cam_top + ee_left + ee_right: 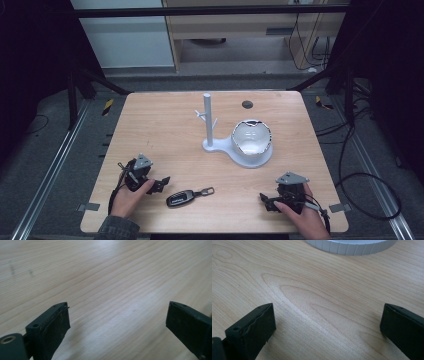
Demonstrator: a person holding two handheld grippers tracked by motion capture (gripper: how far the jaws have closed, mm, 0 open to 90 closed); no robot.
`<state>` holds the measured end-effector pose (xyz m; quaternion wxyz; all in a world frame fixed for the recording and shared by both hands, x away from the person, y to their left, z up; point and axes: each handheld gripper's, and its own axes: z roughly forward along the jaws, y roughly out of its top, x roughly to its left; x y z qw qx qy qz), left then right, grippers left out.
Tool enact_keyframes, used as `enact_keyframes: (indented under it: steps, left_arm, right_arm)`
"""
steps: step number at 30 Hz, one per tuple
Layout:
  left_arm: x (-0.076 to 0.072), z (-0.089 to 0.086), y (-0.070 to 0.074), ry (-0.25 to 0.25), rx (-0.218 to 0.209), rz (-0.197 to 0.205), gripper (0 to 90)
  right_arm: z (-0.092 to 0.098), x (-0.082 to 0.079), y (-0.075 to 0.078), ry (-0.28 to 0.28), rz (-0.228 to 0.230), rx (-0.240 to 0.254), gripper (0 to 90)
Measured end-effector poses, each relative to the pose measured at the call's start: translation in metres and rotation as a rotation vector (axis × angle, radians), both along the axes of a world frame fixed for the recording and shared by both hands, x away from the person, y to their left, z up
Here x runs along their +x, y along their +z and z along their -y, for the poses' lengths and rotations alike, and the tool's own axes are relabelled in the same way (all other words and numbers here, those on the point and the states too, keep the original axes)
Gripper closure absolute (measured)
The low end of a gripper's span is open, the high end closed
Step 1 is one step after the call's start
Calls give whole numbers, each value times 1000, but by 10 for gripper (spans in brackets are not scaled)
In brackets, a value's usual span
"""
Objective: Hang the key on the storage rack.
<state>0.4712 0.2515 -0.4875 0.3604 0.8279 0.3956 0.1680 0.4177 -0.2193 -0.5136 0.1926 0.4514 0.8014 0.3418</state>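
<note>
A black car key fob (181, 198) with a metal clip ring (206, 191) lies on the wooden table (165, 135) near its front edge, between my two hands. My left gripper (161, 183) rests just left of the fob, open, its jaws wide apart over bare wood (117, 312). My right gripper (266, 201) sits at the front right, open as well, nothing between its jaws (327, 322). A white key stand (208, 120) with small pegs rises from a base joined to a white bowl-shaped dish (251, 137) at the table's middle right; the ribbed edge of that base (349, 246) lies ahead of the right gripper.
A dark round grommet (247, 104) sits in the table near the far edge. Cables (360, 165) trail on the floor to the right. Metal rails (50, 170) run along the floor on both sides.
</note>
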Motion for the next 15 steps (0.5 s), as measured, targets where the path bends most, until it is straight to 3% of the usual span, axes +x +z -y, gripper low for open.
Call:
enact_keyframes:
  steps: [3,7,10,13,15]
  left_arm:
    - [-4,5,4,-30,-27,2,44]
    - [-7,13,7,-67,-17,1,47]
    - [-9,21,13,-131,-28,6,46]
    - [-9,30,19,-156,-23,-4,49]
    - [-8,37,23,-174,12,-7,53]
  right_arm:
    - [0,0,0,0,0,-1,4]
    - [0,0,0,1,0,0,4]
    - [0,0,1,-3,-9,8,4]
    - [0,0,0,1,-7,7,4]
    - [0,0,0,1,-7,7,3]
